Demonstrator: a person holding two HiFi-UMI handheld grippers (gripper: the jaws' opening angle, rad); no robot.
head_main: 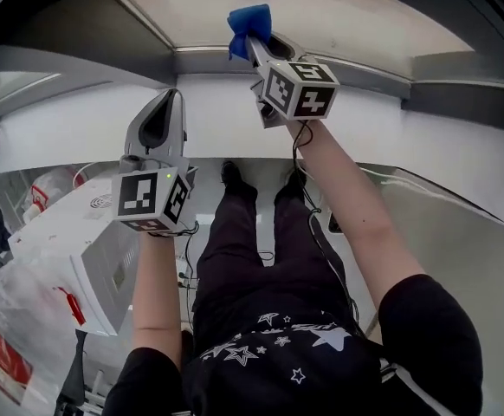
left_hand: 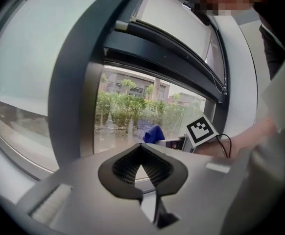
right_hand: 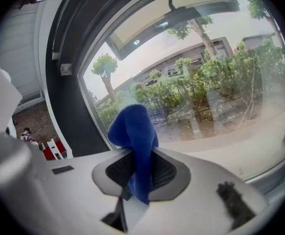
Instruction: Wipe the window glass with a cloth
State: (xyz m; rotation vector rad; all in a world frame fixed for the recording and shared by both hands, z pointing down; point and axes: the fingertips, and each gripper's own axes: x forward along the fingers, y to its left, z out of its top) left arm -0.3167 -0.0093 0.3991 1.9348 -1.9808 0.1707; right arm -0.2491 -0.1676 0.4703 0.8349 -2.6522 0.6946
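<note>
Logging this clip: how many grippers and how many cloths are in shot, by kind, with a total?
Grippers: 2, the left gripper shut on nothing, the right gripper shut on the blue cloth.
Cloths: 1, the blue cloth.
Total: 3.

The cloth (right_hand: 132,129), deep blue, soft and bunched into a rounded tuft, is clamped between the jaws of the right gripper (right_hand: 140,173). Its upper part stands proud of the tips, and a short tail hangs below the pinch. It is held close before the window glass (right_hand: 216,82), near the pane's lower edge; whether the two touch cannot be told. The glass is clear, and shrubs, trees and a building are seen through it.
</note>
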